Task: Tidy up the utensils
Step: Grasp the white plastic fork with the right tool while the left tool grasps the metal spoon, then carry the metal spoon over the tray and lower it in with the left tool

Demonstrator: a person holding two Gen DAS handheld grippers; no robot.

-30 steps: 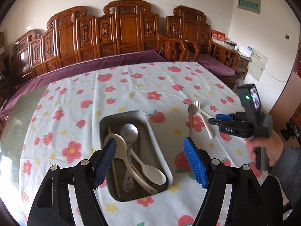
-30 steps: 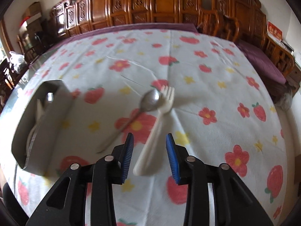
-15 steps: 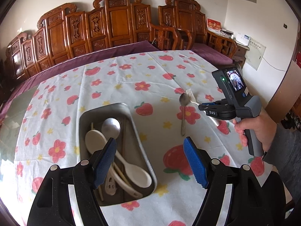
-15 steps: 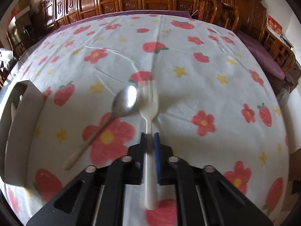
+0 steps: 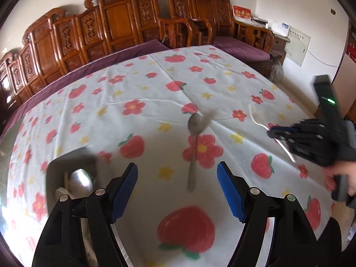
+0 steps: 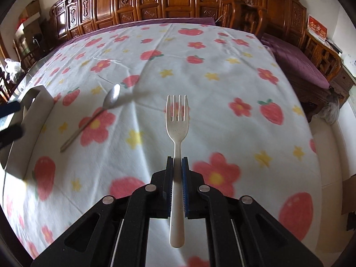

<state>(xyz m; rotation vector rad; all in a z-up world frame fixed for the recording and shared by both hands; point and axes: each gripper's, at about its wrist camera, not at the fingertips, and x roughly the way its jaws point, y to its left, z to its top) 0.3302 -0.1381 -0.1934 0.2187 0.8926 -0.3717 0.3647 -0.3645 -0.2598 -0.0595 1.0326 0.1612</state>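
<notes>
My right gripper [image 6: 177, 164] is shut on the handle of a cream plastic fork [image 6: 177, 120], which is lifted off the cloth with its tines pointing away. In the left wrist view the same fork [image 5: 255, 115] sticks out of the right gripper [image 5: 278, 133] at the right edge. A metal spoon [image 5: 193, 146] lies on the flowered tablecloth straight ahead of my open left gripper [image 5: 178, 184], handle toward me; it also shows as the spoon [image 6: 98, 113] left of the fork. The metal tray [image 5: 66, 162] with spoons in it sits at lower left, partly behind the left finger.
A flowered cloth [image 5: 155, 89] covers the round table. Carved wooden chairs [image 5: 115, 22] with purple cushions line the far side. A person's hand [image 5: 342, 178] holds the right gripper's grip at the right edge. The tray's wall [image 6: 33, 120] stands at the left of the right wrist view.
My right gripper closed on the fork's handle and lifted it away from the spoon, toward the right. My left gripper swung right from above the tray to face the spoon.
</notes>
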